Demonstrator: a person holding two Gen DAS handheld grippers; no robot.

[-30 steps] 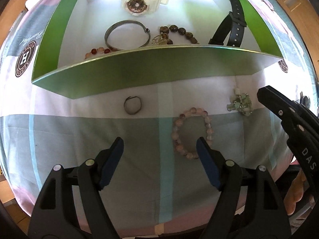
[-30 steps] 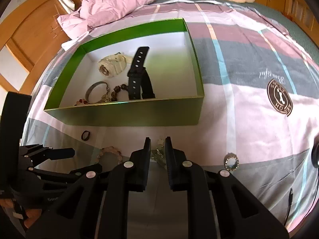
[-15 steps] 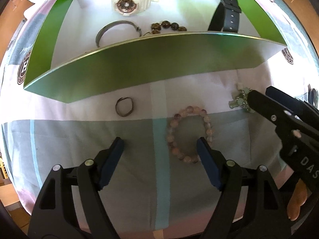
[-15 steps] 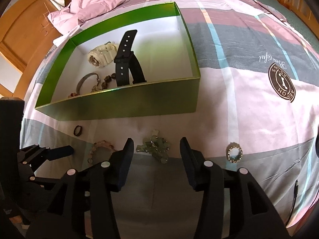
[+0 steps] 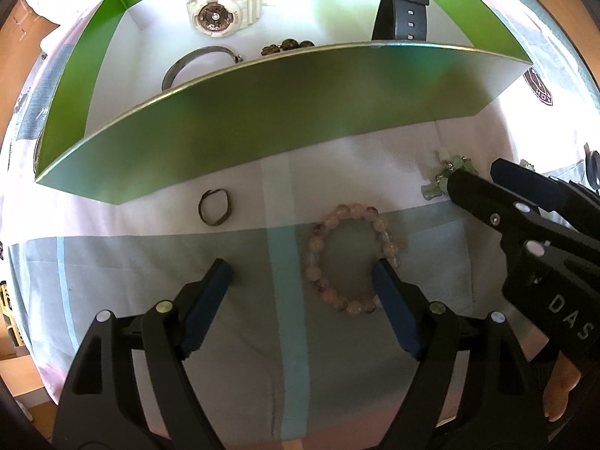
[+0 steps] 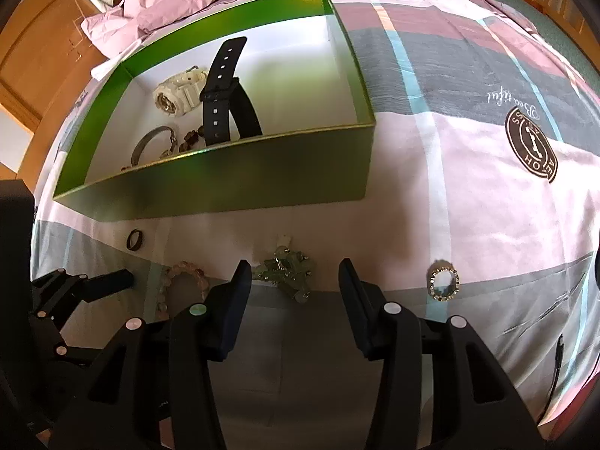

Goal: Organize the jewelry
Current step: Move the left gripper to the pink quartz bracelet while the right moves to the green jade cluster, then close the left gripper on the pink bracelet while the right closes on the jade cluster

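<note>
While the left gripper (image 5: 302, 275) points down at the bed (image 5: 243, 356), its fingers stand wide apart over the pink bracelet (image 5: 352, 255), one finger at the bracelet's right edge and nothing clamped, probably to straddle the beads. Near it lie a ring (image 5: 213, 208) and, at the right gripper's tip, a green charm cluster (image 5: 444, 180). Behind them the green box (image 5: 262, 138) already holds a white watch (image 5: 219, 13), a bangle (image 5: 195, 62), dark beads (image 5: 287, 45) and a black strap (image 5: 403, 7). From the right wrist, the right gripper (image 6: 294, 281) has its fingers apart on either side of the cluster (image 6: 287, 270), not pressing it, seemingly lined up for a grab. A sparkly ring (image 6: 443, 280) lies off to the right, well apart from the box (image 6: 232, 183).
</note>
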